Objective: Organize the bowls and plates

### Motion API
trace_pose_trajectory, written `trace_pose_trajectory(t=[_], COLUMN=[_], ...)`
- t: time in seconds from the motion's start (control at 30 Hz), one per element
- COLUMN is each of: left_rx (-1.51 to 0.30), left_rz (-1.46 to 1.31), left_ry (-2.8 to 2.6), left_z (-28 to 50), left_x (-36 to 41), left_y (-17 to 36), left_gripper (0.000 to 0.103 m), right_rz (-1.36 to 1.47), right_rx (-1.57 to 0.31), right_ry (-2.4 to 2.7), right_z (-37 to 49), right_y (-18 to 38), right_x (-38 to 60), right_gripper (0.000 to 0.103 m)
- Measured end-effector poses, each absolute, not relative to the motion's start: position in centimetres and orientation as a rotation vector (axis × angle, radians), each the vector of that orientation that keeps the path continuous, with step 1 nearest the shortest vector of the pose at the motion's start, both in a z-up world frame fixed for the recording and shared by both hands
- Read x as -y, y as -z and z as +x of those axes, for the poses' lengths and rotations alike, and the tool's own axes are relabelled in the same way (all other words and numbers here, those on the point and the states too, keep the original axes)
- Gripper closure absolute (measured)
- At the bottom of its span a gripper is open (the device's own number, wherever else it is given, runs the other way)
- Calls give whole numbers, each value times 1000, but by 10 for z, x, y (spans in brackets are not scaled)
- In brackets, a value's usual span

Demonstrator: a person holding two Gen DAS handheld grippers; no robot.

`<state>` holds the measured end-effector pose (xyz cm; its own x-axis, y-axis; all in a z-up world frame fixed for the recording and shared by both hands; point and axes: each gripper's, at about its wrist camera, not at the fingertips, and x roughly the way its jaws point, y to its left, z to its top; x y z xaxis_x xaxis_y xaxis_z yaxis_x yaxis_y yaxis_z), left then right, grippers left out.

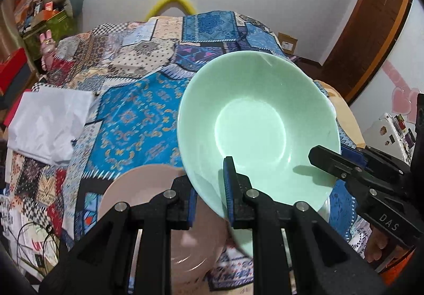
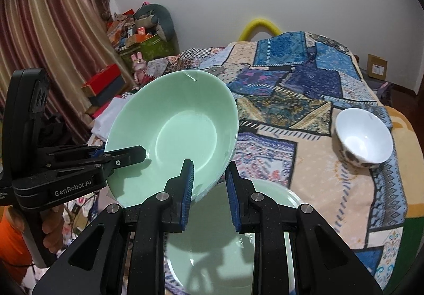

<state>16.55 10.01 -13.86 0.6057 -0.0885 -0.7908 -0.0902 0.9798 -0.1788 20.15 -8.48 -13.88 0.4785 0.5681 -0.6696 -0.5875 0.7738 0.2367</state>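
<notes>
The green bowl (image 1: 254,120) looks glossy, smooth ceramic; the patchwork bedspread (image 1: 132,114) is matt cloth; the gripper fingers (image 1: 235,186) matt black plastic.

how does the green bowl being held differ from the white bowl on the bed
The green bowl is wide, shallow and plain; the white bowl is smaller, deeper and patterned outside. The green bowl is tilted in the air, gripped at its rim by the left gripper and right gripper; the white bowl rests alone on the bedspread. Both are empty.

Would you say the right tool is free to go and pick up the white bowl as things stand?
Probably not: the right tool is shut on the green bowl, though the way to the white bowl looks clear.
</notes>
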Motion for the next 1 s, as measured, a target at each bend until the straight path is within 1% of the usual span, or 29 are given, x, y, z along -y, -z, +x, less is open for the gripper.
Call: trace_pose_trajectory(t=[0.27,0.6,1.0], left_rx=[-947,-1004,-1073], left_rz=[-268,-314,-344], left_ry=[-39,-99,-114], left_z=[137,107,101], left_x=[-132,-167,-180], left_y=[155,187,221], left_gripper=[85,85,85], right_rz=[-45,-66,-68], right_rx=[-835,-915,-1017], right_ry=[-752,-811,-822], right_z=[181,169,163], right_y=[148,177,210], right_x=[59,24,10], right_gripper=[81,81,81])
